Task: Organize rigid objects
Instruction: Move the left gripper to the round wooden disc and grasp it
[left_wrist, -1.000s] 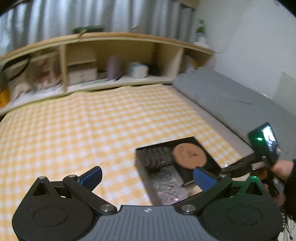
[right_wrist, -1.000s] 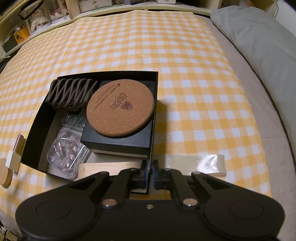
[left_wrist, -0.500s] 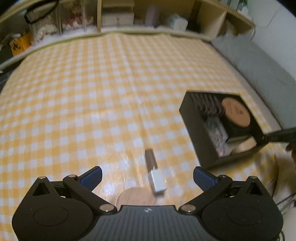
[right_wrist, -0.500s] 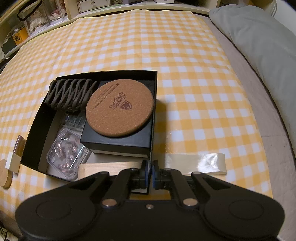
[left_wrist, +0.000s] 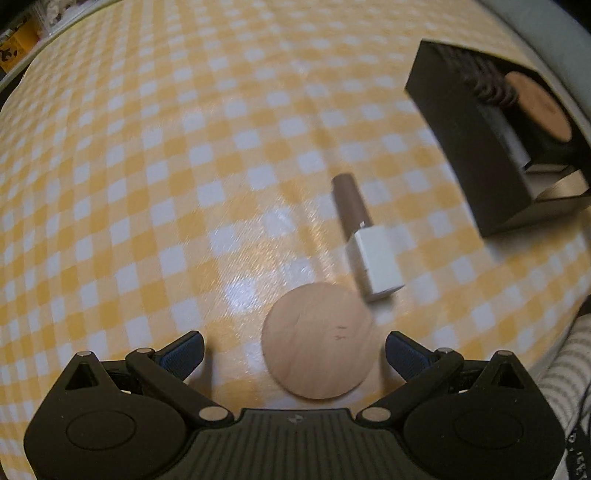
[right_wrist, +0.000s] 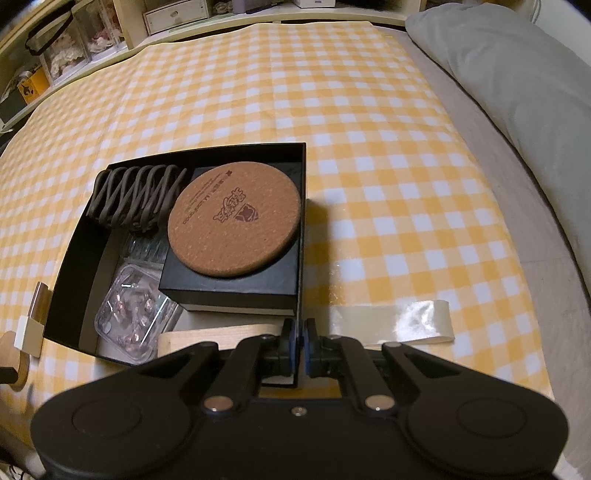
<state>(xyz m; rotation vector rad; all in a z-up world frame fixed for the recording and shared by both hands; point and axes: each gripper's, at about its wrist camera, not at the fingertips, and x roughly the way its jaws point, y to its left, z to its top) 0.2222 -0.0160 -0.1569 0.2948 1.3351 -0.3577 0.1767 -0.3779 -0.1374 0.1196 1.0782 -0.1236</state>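
My left wrist view is smeared with motion, and the black box (left_wrist: 476, 147) at its upper right is cut by the frame edge, so I make out only the dark ribbed piece (left_wrist: 487, 86) and the cork coaster (left_wrist: 537, 105) inside it. My right wrist view shows that box (right_wrist: 184, 153) plainly: the cork coaster (right_wrist: 234, 218) lies on a smaller black box (right_wrist: 229, 284), the ribbed piece (right_wrist: 136, 195) sits at the far left corner, and a clear packet of pinkish bits (right_wrist: 135, 310) lies near the front. Only the left view shows the wooden disc (left_wrist: 319, 341) whole, on the checked cloth (left_wrist: 166, 166) just ahead of my left gripper (left_wrist: 295, 350), whose fingers stand wide apart and empty; the brown-and-white stick (left_wrist: 364, 236) touches the disc's far edge. My right gripper (right_wrist: 299, 341) is clamped on the box's near right wall. Compared with a second ago, my left view has dropped from the shelves to the cloth, while my right has stayed put.
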